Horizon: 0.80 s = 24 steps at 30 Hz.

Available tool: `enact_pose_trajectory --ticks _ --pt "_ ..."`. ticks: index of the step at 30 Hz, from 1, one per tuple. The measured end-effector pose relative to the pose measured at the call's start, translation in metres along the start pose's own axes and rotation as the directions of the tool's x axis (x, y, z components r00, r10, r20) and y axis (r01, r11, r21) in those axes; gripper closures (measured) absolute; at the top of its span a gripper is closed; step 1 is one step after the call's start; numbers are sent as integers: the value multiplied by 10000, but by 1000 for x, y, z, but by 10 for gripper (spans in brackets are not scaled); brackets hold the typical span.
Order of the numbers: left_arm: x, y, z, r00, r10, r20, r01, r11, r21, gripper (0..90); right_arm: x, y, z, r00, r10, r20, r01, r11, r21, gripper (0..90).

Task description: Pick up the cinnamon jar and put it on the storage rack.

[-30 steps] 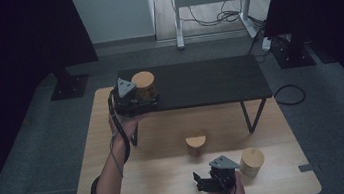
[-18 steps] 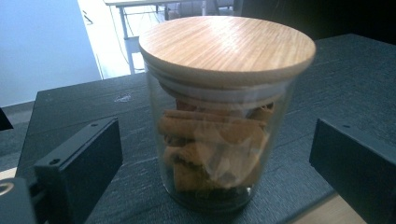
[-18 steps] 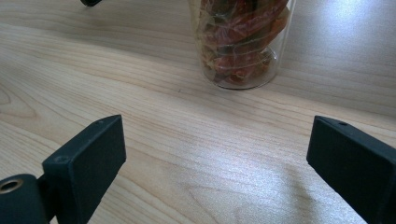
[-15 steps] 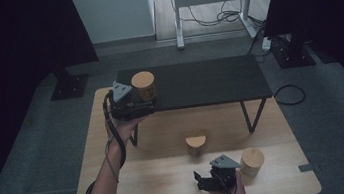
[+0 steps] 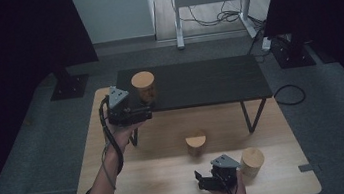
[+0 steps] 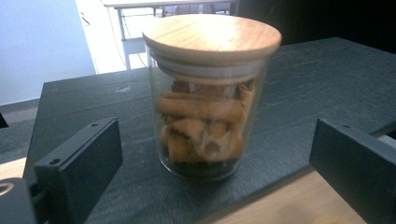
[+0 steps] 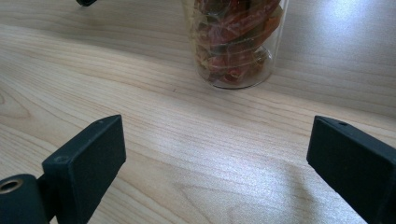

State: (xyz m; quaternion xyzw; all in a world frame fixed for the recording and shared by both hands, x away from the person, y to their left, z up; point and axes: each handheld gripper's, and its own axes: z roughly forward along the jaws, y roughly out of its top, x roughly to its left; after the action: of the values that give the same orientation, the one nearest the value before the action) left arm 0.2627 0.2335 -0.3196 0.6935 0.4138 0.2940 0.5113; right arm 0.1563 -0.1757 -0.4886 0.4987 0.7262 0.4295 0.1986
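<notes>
A: From here, the left gripper (image 5: 148,113) is up at the near left corner of the low black table (image 5: 208,82) that stands on the big pale wooden table (image 5: 160,179). Its jaws are spread wide with nothing pressed between them.

B: And the clear glass jar with the round wooden lid (image 5: 144,86)?

A: It stands upright on the black table, close to that corner, just ahead of the left gripper. In the left gripper view the jar (image 6: 210,93) sits past the two black jaws and between their lines, with a clear gap on each side. Brown rolled sticks fill it, with something dark at the bottom.

B: What about the other hand?

A: The right gripper (image 5: 204,182) is low at the near edge of the wooden table, well apart from the left one. Its jaws are parted wide too, over bare wood, holding nothing.

B: Anything close to it?

A: A second lidded glass jar (image 5: 252,162) stands just beside it on its right. A third wooden-lidded jar (image 5: 196,142) stands farther up the wooden table, under the front edge of the black one. In the right gripper view a glass jar (image 7: 236,42) of reddish pieces stands ahead of the jaws, not touched.
</notes>
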Motion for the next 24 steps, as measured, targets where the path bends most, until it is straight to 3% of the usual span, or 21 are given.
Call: enact_pose_trajectory --ticks 9,18,21,24 --pt "-2 -13 -18 9999 -37 106 37 10000 67 23 2 0 0 10000 -65 8 65 10000 -1 40" --pt "-5 -33 -41 9991 -238 345 243 9996 -148 27 2 0 0 10000 -91 21 91 10000 3 38" --pt "-8 -41 -45 9994 -153 307 154 9999 -56 28 2 0 0 9999 -101 35 101 9999 9 38" --pt "-6 -50 -48 9985 -333 429 332 9994 15 28 1 -1 0 9999 -104 25 104 9999 4 37"
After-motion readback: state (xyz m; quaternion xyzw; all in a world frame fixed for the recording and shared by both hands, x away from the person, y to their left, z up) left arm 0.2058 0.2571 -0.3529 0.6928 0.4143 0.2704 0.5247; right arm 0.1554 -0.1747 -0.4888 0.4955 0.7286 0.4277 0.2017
